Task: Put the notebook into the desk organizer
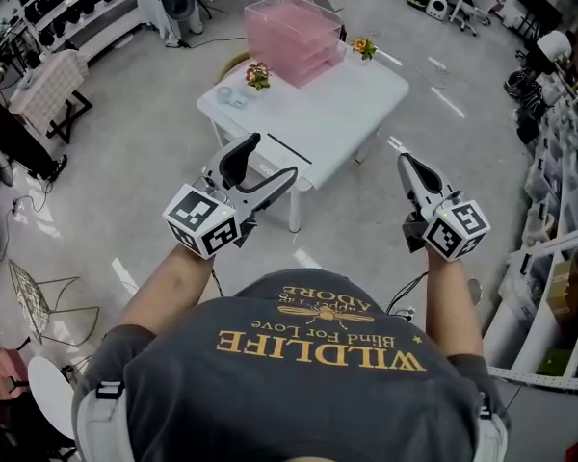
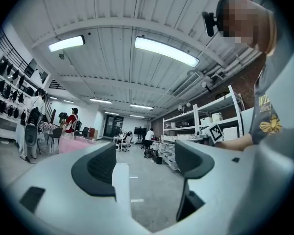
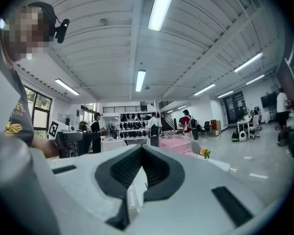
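Grey shiny floor [image 1: 144,152] lies all round the white rectangular table [image 1: 366,94], so you've got loads of room to walk up. The pink see-through stacked-tray desk organizer [image 1: 294,37] sits at the far end with little flower pots [image 1: 258,75] either side, so watch those. What looks like the thin white notebook with a dark edge [image 1: 287,148] lies flat near the table's front edge. I'd guess it's light and a bit floppy, so pinch it by the nearest edge. Your left gripper [image 1: 273,155] has its jaws wide apart and empty, and your right gripper [image 1: 407,162] is closed on nothing.
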Demonstrator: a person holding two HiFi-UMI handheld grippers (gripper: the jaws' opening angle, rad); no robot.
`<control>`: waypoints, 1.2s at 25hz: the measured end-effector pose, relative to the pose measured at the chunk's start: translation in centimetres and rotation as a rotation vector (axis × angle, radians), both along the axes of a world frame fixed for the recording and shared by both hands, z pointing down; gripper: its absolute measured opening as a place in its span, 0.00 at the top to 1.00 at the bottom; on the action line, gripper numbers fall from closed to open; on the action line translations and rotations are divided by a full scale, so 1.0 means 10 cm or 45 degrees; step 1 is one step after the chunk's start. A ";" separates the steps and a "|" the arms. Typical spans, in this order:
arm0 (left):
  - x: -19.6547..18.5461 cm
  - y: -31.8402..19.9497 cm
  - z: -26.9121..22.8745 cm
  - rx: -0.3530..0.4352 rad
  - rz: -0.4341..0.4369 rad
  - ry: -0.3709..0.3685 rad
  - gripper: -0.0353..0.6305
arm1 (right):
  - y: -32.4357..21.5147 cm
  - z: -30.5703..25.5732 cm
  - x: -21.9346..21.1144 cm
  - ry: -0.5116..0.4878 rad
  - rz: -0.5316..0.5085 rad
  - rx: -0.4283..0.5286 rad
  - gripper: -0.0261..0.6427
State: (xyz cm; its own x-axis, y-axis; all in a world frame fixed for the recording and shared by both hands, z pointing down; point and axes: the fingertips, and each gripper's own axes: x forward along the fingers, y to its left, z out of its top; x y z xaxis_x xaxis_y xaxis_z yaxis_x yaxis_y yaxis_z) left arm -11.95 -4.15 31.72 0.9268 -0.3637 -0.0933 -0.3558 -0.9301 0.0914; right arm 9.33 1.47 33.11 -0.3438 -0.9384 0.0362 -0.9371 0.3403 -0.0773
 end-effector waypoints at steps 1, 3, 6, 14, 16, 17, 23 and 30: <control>-0.02 -0.13 0.00 -0.004 0.004 0.003 0.38 | -0.11 0.00 -0.01 0.004 0.006 -0.004 0.96; -0.03 -0.35 0.02 -0.013 0.015 0.005 0.38 | -0.31 0.01 -0.01 0.012 0.018 -0.012 0.96; -0.01 -0.63 0.05 -0.027 0.024 0.006 0.38 | -0.55 0.00 0.04 0.019 0.033 -0.021 0.96; 0.38 -1.05 0.18 -0.064 0.013 -0.022 0.38 | -0.99 0.10 0.53 -0.013 0.031 -0.035 0.96; 0.54 -1.14 0.24 -0.067 -0.018 -0.035 0.38 | -1.14 0.18 0.72 -0.028 -0.001 -0.040 0.96; 0.63 -1.20 0.26 -0.065 -0.040 -0.040 0.38 | -1.23 0.22 0.82 -0.036 -0.023 -0.039 0.96; 1.28 -1.49 0.33 -0.095 -0.207 -0.037 0.38 | -1.84 0.33 1.49 -0.056 -0.202 -0.034 0.96; 1.81 -1.76 0.35 -0.164 -0.319 -0.059 0.38 | -2.37 0.37 1.98 -0.089 -0.331 -0.037 0.96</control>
